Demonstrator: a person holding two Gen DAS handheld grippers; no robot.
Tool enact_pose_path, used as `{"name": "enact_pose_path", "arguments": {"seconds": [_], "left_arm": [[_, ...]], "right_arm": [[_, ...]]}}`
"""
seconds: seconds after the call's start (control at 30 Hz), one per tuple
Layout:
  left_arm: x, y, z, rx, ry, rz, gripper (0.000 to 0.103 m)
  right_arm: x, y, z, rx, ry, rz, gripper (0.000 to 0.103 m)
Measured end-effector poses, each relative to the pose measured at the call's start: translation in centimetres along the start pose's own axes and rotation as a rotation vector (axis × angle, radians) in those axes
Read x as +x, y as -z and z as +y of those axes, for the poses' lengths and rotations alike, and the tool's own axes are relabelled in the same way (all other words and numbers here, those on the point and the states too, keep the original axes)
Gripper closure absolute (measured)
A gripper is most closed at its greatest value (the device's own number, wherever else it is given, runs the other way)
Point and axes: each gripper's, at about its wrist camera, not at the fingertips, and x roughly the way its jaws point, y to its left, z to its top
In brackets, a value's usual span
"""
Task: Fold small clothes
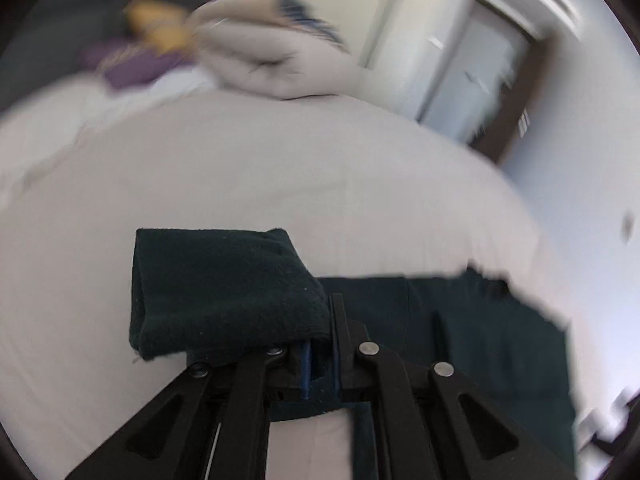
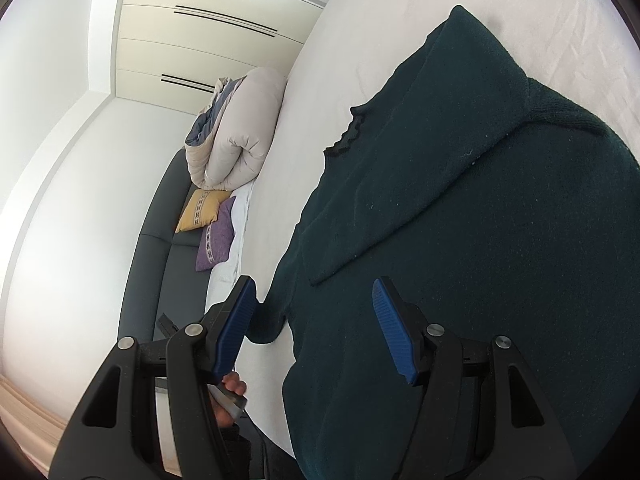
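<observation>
A dark green sweater lies spread on the pale bed sheet, with one part folded over its body. My right gripper hovers just above its lower part, its blue pads wide apart and nothing between them. In the left wrist view, my left gripper is shut on an edge of the sweater. The pinched fabric is lifted and drapes over the left finger, while the rest lies flat to the right. That view is blurred.
A rolled pale duvet sits at the head of the bed, with a yellow cushion and a purple cushion against a dark padded headboard. A person's hand shows under my right gripper. Wardrobe doors stand behind.
</observation>
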Motion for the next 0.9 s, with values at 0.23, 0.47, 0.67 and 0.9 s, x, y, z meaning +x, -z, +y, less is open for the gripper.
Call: {"name": "enact_pose_path", "arguments": {"seconds": [0.23, 0.47, 0.67, 0.9], "left_arm": [[4.6, 13.1, -18.3, 0.906, -0.201, 0.023, 0.098], [3.5, 12.4, -16.6, 0.786, -0.164, 0.027, 0.092], [2.7, 11.7, -15.6, 0.666, -0.108, 0.009, 0.092], [2.7, 10.4, -14.0, 0.55, -0.056, 0.021, 0.092]], "right_arm": [[3.3, -2.5, 0.5, -0.005, 0.053, 0.049, 0.043], [8.9, -4.0, 0.9, -0.004, 0.059, 0.177, 0.043], [17.5, -2.9, 2.4, -0.023, 0.106, 0.367, 0.043], [23.0, -1.0, 1.4, 0.078, 0.196, 0.479, 0.044]]}}
